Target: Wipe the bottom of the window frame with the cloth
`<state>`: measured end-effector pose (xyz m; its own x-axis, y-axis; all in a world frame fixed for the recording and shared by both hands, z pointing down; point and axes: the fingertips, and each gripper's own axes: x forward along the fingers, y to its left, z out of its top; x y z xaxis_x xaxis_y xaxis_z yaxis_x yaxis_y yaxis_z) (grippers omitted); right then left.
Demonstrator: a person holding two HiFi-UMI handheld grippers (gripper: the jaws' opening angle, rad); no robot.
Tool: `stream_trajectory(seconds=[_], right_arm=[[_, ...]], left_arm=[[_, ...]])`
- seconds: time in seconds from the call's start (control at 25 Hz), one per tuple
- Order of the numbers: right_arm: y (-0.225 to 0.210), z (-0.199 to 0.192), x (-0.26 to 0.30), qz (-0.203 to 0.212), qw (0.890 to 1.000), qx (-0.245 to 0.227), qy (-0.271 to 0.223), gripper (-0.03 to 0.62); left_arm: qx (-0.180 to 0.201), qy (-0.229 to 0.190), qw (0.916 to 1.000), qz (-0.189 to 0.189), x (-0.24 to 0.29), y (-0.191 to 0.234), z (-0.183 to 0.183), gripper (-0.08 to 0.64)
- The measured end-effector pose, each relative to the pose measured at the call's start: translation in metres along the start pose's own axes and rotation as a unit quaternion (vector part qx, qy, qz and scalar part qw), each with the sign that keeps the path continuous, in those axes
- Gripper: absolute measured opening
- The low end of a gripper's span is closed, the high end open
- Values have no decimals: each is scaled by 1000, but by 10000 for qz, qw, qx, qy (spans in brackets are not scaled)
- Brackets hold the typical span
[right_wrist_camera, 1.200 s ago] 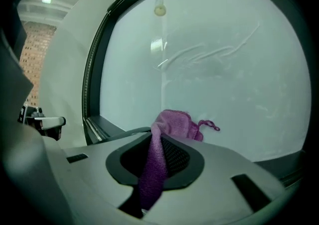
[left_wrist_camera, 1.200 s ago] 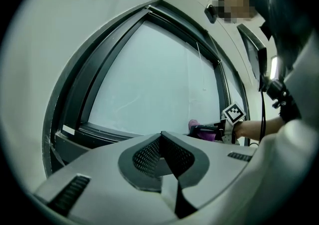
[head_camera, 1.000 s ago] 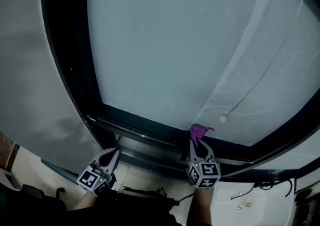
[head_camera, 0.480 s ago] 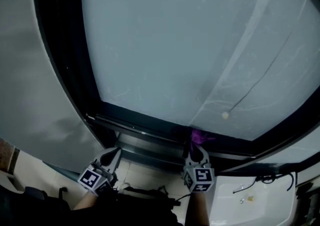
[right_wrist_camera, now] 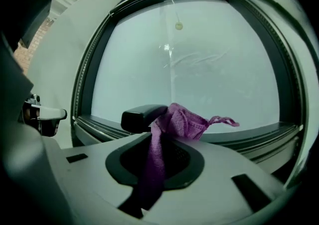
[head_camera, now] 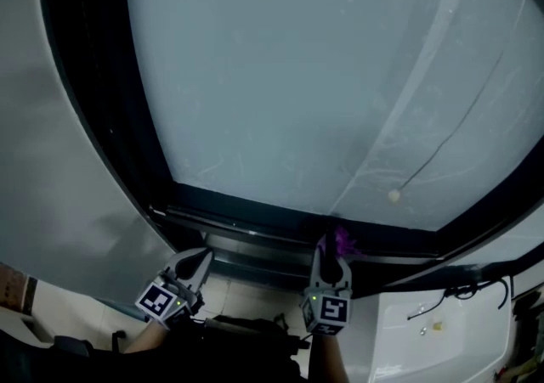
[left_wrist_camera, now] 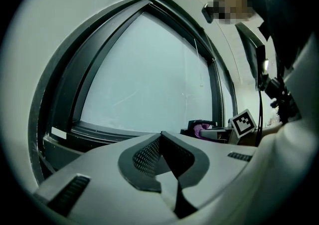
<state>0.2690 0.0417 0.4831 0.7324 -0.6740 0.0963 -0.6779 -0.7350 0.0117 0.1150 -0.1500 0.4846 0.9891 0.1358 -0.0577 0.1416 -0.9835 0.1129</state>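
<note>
Two grippers at the sill, one clamped on the purple cloth

Both tools are low in the head view, under a big window whose pale glass [head_camera: 289,76] fills most of the shot. The right gripper [head_camera: 330,245] points up at the dark bottom rail of the window frame [head_camera: 246,205], and its jaws are closed tight on the purple cloth [head_camera: 343,241]. In the right gripper view the cloth [right_wrist_camera: 180,121] runs as a thin strip down between the pads and bunches up in a crumpled wad at the jaw tips, with one frayed tail sticking out to the right. That wad sits right against the line of the bottom rail [right_wrist_camera: 249,138]; whether it actually presses on the rail, I cannot tell.

Over to the left gripper [head_camera: 197,261]: it hangs lower and off to the side, just below the frame's bottom left corner, well apart from its partner. In the left gripper view its jaws [left_wrist_camera: 160,138] are together at the tips with nothing between them, and the cloth [left_wrist_camera: 199,129] shows beyond them, beside the bottom rail [left_wrist_camera: 99,131].

A thin cord with a small pale bead [head_camera: 393,196] hangs down the glass, the bead just above the rail, up and right of the cloth
</note>
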Motion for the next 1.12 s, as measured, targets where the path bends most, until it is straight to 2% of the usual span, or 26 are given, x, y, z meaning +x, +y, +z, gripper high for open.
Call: stream_trajectory(seconds=[0.2, 0.36, 0.52, 0.68, 0.96, 1.12], right_arm=[[8, 1, 1, -460, 9971, 531, -302, 66], [19, -1, 1, -674, 9922, 951, -444, 66], [40, -4, 6, -790, 9918, 895, -453, 66], [50, 2, 16, -946, 9926, 687, -339, 66], [45, 15, 34, -1222, 9820, 1426, -191, 64], [42, 22, 41, -1308, 9806, 1455, -63, 64]], left_arm=[[135, 130, 9988, -455, 8, 10, 0, 0], [155, 174, 9970, -736, 11, 15, -1, 0], [164, 185, 9953, -941, 10, 18, -3, 0], [52, 136, 9948, -1011, 8, 21, -4, 0], [-52, 19, 9941, -1085, 8, 23, -1, 0], [-79, -14, 9944, -1057, 8, 28, 1, 0]])
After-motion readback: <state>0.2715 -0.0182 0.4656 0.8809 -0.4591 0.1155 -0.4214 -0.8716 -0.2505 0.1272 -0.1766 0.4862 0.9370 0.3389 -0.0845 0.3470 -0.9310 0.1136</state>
